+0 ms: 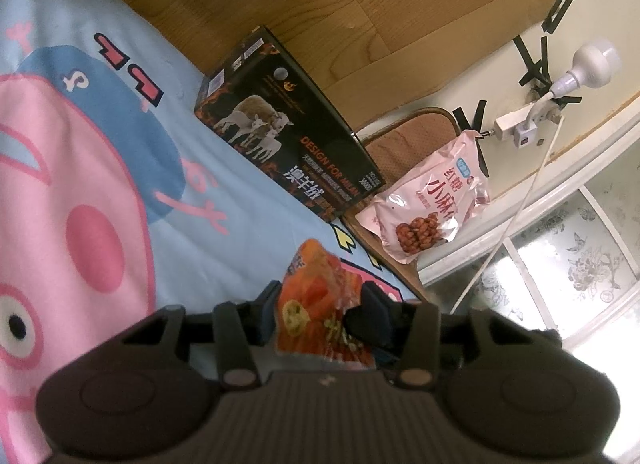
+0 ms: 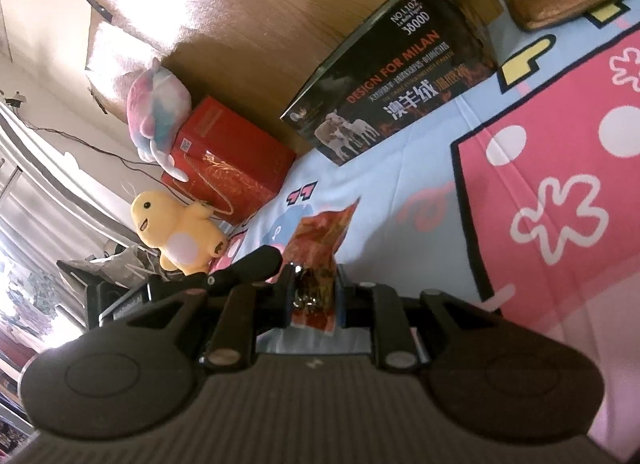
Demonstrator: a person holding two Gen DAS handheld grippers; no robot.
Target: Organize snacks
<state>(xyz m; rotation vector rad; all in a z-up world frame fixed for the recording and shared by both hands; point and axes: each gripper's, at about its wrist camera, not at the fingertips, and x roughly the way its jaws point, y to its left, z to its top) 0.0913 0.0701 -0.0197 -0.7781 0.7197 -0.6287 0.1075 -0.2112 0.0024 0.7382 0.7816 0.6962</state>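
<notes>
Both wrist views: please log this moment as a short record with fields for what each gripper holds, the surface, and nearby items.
left gripper: jaws shut on an orange crinkly snack packet
right gripper: jaws shut on a red-orange foil snack packet
surface: blue and pink cartoon blanket
nearby: black printed cardboard box; pink snack bag beyond the blanket's edge
plush: yellow stuffed toy

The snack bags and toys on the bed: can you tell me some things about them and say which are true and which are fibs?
1. Both tongs pinch an orange snack packet. True.
2. The pink snack bag lies on the blanket. False: it rests on a chair beside the bed.
3. The black box shows sheep. True.
4. The yellow plush sits on top of the red box. False: it is beside it.
</notes>
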